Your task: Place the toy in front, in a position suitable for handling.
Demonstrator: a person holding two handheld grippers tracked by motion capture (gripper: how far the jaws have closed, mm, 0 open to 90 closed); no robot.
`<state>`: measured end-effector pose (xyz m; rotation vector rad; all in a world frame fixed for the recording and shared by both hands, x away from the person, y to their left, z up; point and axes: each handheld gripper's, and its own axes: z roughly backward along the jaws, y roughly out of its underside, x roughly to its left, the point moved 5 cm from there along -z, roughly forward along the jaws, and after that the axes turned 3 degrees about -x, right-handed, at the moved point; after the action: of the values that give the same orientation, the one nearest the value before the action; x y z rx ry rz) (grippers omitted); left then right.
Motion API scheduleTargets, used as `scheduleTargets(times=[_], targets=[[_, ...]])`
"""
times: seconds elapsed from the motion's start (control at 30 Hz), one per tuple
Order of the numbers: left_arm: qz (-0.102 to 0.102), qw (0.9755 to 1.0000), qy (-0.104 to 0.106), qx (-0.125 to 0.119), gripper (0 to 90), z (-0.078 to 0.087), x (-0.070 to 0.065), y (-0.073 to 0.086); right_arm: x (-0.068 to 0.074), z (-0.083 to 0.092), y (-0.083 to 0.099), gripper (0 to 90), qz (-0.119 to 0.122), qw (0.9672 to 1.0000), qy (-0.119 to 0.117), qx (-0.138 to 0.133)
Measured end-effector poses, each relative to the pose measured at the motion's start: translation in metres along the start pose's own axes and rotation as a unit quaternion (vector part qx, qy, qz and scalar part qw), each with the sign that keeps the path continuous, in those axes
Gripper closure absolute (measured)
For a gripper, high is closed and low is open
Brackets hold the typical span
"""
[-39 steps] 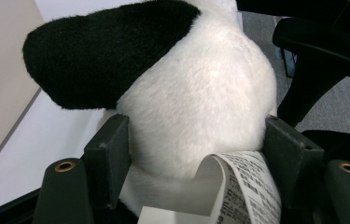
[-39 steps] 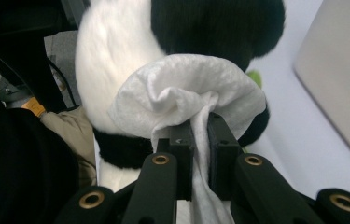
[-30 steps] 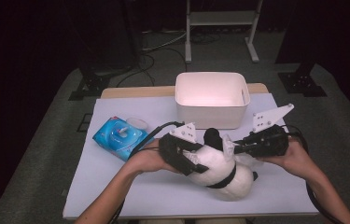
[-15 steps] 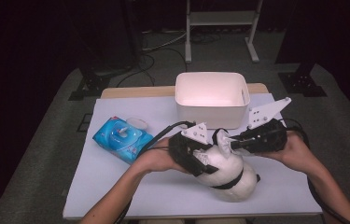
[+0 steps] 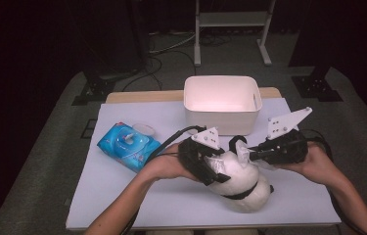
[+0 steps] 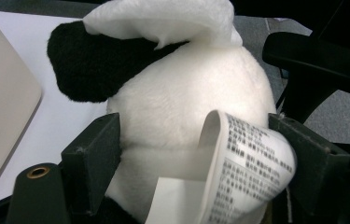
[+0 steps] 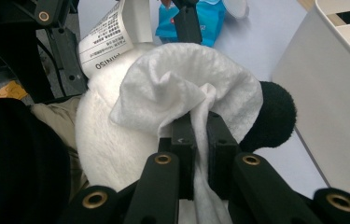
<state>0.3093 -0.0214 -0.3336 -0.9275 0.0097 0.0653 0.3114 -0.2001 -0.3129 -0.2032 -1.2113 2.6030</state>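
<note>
Cleaning a plush toy with a wet wipe. The plush toy (image 5: 237,181) lies on the white table (image 5: 122,196) between the two claws; it is judged light, soft and yielding, so it will dent and roll under pressure and is best taken across the firm bulk of its body, as here. The left claw (image 5: 209,164) straddles that body with its jaws spread wide; they have just been opening further, and whether the pads (image 6: 93,154) still press the fur cannot be told. A printed care label (image 6: 245,163) curls up between these jaws. The right claw (image 7: 199,135) is clamped shut on a bunched white wipe (image 7: 177,88), limp and damp-looking, which drapes over the toy's head just ahead of its tips. The toy is white-furred with a black ear (image 7: 270,116) and a dark band. A white bin (image 5: 221,100) stands beyond both claws; a blue wipe pack (image 5: 127,144) lies outboard of the left one.
</note>
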Motion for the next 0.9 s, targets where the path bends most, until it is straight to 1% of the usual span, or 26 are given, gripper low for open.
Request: scheduleTargets(times=[0.1,0.23,0.37,0.43,0.6,0.63,0.73,0.87,0.9], targets=[[0.004,1.0,-0.002,-0.001,19.0,0.001,0.001,0.001,-0.001,0.002,0.003,83.8,-0.002,1.0,0.002,-0.003],[0.008,0.9999,-0.008,-0.003,17.7,0.005,0.003,0.004,-0.003,0.006,0.009,83.8,-0.012,0.9999,0.009,-0.006],[0.01,0.9999,-0.012,0.007,17.7,0.007,0.005,0.011,-0.005,0.013,0.016,83.8,-0.023,0.9996,0.014,-0.012],[0.015,0.9998,-0.012,0.006,17.7,0.006,0.007,0.015,-0.005,0.015,0.019,83.9,-0.026,0.9994,0.016,-0.014],[0.023,0.9997,-0.011,-0.006,17.7,0.006,0.007,0.02,-0.005,0.018,0.024,83.9,-0.031,0.9992,0.017,-0.018],[0.021,0.9997,-0.012,-0.005,17.7,0.006,0.007,0.022,-0.004,0.019,0.025,83.9,-0.03,0.9992,0.019,-0.019],[0.029,0.9995,-0.013,-0.005,17.7,0.006,0.008,0.026,-0.003,0.023,0.028,83.9,-0.029,0.9991,0.023,-0.019],[0.036,0.9992,-0.012,-0.008,17.7,0.002,0.01,0.032,-0.004,0.026,0.032,83.9,-0.038,0.9986,0.027,-0.024],[0.038,0.9992,-0.012,-0.01,17.7,0.001,0.01,0.034,-0.004,0.026,0.033,83.9,-0.037,0.9986,0.028,-0.025]])
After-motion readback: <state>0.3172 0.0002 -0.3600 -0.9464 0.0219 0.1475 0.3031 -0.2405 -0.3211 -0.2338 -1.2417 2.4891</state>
